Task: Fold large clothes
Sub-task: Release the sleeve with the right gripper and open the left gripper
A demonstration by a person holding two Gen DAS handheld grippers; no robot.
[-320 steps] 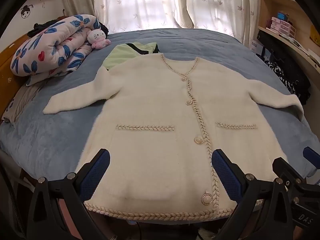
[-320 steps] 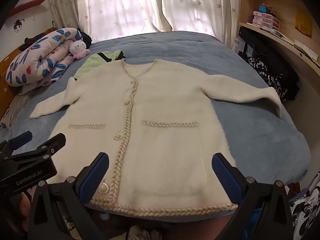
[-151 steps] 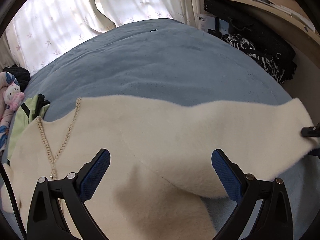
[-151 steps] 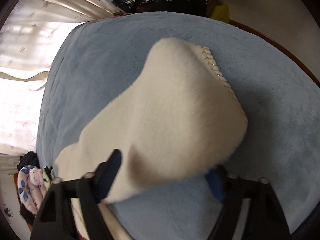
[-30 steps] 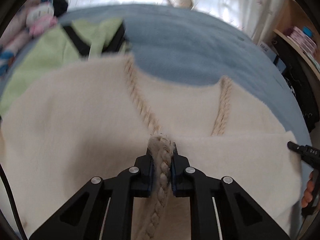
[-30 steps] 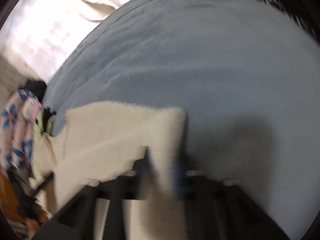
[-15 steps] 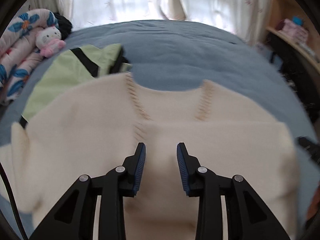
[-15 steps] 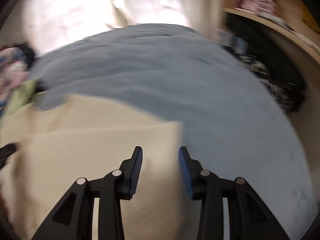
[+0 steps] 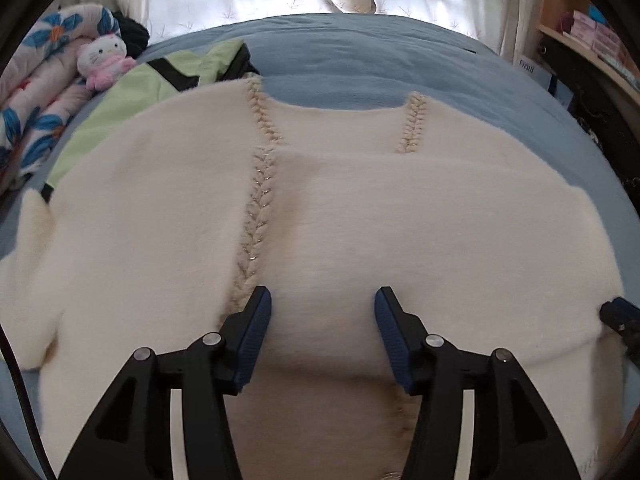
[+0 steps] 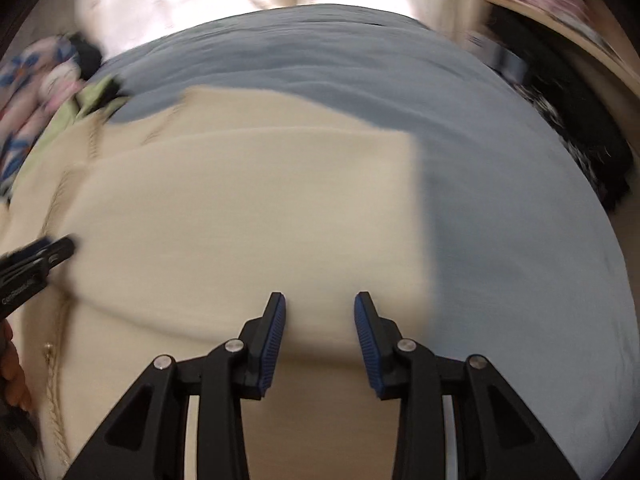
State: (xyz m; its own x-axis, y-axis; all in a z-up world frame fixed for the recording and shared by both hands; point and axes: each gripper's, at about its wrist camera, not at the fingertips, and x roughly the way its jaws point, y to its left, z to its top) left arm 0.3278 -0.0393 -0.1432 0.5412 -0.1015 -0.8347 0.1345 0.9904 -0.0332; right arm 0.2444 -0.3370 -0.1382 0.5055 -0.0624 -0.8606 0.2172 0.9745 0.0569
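Note:
A cream fuzzy cardigan (image 9: 360, 216) with braided trim lies on the blue bed (image 9: 360, 56). Its right sleeve is folded across the chest, the cuff's braid (image 9: 256, 216) lying near the front placket. My left gripper (image 9: 322, 332) is open and empty just above the folded sleeve near the cuff. My right gripper (image 10: 319, 332) is open and empty above the sleeve's fold at the cardigan's right edge (image 10: 416, 216). The right wrist view is blurred. Each gripper's tip shows at the edge of the other's view: the right (image 9: 618, 318), the left (image 10: 32, 260).
A light green garment (image 9: 132, 100) lies under the cardigan's far left shoulder. A rolled floral quilt (image 9: 32, 92) and a plush cat (image 9: 104, 60) sit at the far left. Dark clothes (image 10: 572, 120) and shelves (image 9: 588, 36) are at the right. Curtains hang behind the bed.
Both grippers let go of the sleeve after laying it across the chest. Their jaws have opened wider and both have pulled back a little from the cardigan.

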